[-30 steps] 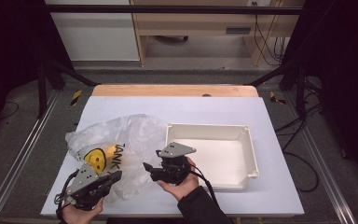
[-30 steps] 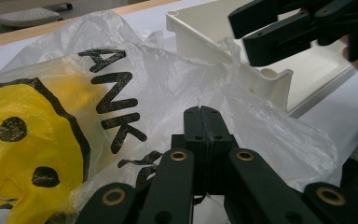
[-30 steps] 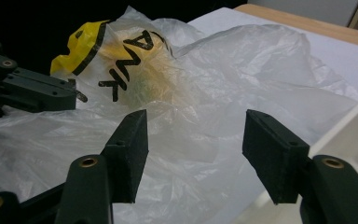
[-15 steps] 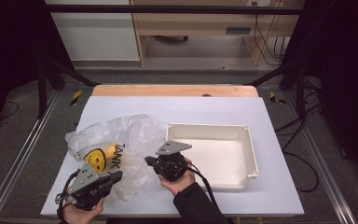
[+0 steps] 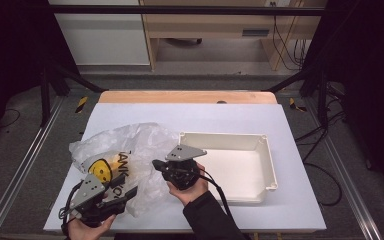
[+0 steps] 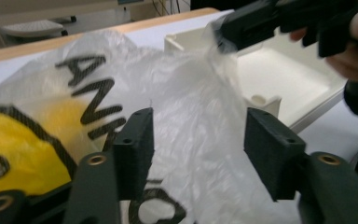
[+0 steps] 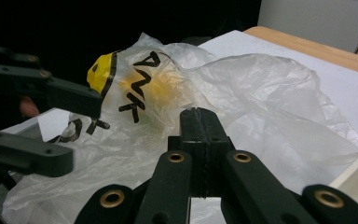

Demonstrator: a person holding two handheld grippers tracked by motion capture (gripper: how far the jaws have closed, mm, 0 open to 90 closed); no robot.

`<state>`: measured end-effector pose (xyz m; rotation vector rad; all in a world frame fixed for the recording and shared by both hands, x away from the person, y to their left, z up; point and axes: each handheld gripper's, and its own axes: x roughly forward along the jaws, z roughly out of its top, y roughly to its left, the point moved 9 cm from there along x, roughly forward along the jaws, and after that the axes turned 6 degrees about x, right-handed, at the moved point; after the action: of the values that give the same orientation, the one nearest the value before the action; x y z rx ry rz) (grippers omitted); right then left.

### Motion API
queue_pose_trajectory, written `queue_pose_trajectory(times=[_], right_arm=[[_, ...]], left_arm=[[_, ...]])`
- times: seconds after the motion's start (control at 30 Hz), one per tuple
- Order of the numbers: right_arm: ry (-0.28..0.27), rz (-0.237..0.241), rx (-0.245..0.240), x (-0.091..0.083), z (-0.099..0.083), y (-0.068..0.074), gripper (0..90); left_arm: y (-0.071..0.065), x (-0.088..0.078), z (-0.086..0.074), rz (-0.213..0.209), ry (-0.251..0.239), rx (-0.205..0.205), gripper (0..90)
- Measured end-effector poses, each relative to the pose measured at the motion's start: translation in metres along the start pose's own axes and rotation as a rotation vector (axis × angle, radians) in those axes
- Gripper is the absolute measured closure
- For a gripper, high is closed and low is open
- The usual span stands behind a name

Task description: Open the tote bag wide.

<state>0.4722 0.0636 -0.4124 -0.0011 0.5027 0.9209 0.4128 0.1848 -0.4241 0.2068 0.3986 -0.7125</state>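
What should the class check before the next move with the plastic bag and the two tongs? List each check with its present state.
1. Right tongs grip the plastic bag: ok. The jaws are shut, with the film's edge pinched at their tip.
2. Left tongs have let go: ok. The jaws have just been opening and stand apart, with film between them but not pressed.
3. Yellow item is inside the bag: ok. It shows through the film.
4. Bag's mouth is open: cannot tell, because the film is crumpled.
5. White tray is close beside the bag: ok.
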Motion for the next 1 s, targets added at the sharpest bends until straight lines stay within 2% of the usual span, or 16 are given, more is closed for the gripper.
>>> queue_pose_trajectory(times=[0.1,0.2,0.37,0.57,0.6,0.7,0.87,0.93,0.97,1.0], right_arm=[[-0.009,-0.005,0.006,-0.001,0.002,-0.001,90.0],[-0.021,-0.008,0.008,-0.002,0.005,0.000,90.0],[-0.033,-0.007,0.009,-0.004,0.010,0.001,90.0],[-0.043,-0.004,0.004,-0.004,0.015,0.004,90.0],[-0.044,0.001,0.002,-0.004,0.016,0.006,90.0],[-0.042,0.012,-0.008,-0.003,0.018,0.011,90.0],[-0.030,0.027,-0.022,-0.002,0.016,0.016,90.0],[-0.038,0.025,-0.030,-0.003,0.015,0.016,89.5],[-0.050,0.018,-0.027,-0.007,0.014,0.014,79.7],[-0.050,0.018,-0.027,-0.007,0.014,0.014,79.7]], left_arm=[[-0.005,0.002,0.009,0.005,0.010,0.016,35.6],[-0.011,0.010,0.011,0.027,0.056,0.041,32.2],[-0.014,0.026,-0.001,0.035,0.147,0.052,31.2],[-0.014,0.034,-0.010,0.059,0.191,0.046,32.1],[-0.013,0.034,-0.010,0.070,0.193,0.049,34.1],[-0.010,0.035,-0.013,0.100,0.210,0.054,47.6],[-0.005,0.032,-0.014,0.093,0.195,0.053,78.2],[-0.002,0.029,-0.012,0.089,0.178,0.048,84.7],[-0.001,0.028,-0.011,0.087,0.168,0.044,88.4],[0.000,0.026,-0.010,0.090,0.165,0.044,88.4]])
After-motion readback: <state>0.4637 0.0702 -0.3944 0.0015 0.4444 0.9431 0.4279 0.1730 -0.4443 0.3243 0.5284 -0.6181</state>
